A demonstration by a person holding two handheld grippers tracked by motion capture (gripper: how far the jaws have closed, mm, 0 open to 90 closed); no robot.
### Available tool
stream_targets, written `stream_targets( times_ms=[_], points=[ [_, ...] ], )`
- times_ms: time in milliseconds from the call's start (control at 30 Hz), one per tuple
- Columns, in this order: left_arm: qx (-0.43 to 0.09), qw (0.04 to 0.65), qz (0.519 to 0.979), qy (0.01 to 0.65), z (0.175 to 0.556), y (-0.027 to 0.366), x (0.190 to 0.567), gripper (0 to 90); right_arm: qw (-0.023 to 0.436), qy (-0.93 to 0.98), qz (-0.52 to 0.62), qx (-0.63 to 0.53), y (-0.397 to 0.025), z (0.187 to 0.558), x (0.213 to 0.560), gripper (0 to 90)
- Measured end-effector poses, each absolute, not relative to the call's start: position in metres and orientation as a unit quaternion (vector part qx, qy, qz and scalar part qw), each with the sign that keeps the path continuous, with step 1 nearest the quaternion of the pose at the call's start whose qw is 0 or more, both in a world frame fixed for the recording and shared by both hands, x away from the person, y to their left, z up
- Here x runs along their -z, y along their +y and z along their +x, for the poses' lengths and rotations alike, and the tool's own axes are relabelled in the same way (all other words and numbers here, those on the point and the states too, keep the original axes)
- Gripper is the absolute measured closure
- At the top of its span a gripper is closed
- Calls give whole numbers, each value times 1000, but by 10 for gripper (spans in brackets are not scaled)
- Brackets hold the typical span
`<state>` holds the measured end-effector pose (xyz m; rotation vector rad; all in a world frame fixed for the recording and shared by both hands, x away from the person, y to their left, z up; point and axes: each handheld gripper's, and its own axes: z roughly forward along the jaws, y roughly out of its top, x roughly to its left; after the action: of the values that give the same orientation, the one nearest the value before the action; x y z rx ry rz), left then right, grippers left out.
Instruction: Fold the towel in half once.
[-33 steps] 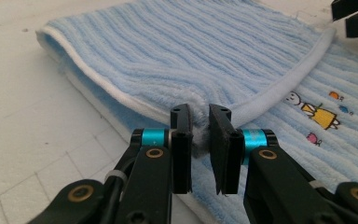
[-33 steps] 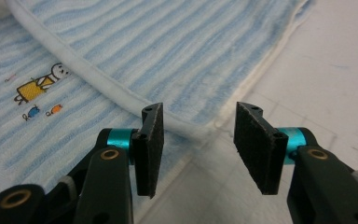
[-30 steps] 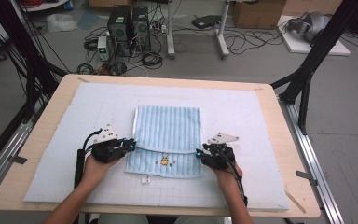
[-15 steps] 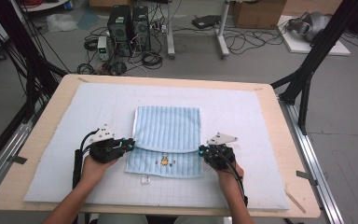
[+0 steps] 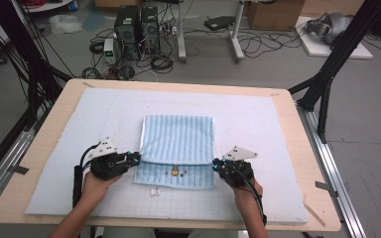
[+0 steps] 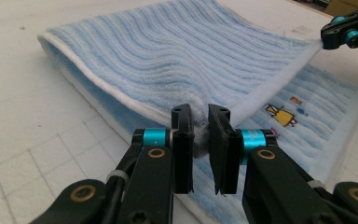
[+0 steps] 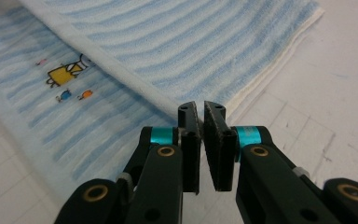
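Nothing moved: left gripper (image 6: 201, 122), right gripper (image 7: 200, 120) still pinching towel (image 5: 178, 139) corners; embroidery (image 7: 65, 73) clear close-up.

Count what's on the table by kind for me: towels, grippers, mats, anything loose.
Towel: 1, light blue, folded over
Grippers: 2, left gripper and right gripper, each shut on a corner of the folded layer
Mat: 1, white, gridded
Tag: 1, small and white, near the towel's front edge
Total: 5

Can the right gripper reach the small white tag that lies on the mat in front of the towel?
Probably yes. The white tag lies bare on the mat, but the right gripper is shut on the towel corner and must release it first.
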<state>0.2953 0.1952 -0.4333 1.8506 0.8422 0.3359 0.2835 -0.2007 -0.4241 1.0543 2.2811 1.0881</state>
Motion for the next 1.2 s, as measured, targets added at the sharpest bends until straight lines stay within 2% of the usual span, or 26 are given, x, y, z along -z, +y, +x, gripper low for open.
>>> stream_targets(
  times_ms=[633,933,967,1067,1200],
  points=[
    [-134,497,775,365,235,202,442,798,197,827,360,-384,-195,225,423,850],
    [-130,485,783,367,233,199,447,790,194,830,369,-371,-198,217,428,875],
    [-126,487,781,370,234,199,448,779,192,829,371,-371,-199,218,429,864],
    [-124,495,771,380,237,201,446,631,188,824,378,-377,-200,220,430,826],
    [-130,508,758,389,243,207,441,575,186,816,377,-396,-198,223,429,783]
  ],
)
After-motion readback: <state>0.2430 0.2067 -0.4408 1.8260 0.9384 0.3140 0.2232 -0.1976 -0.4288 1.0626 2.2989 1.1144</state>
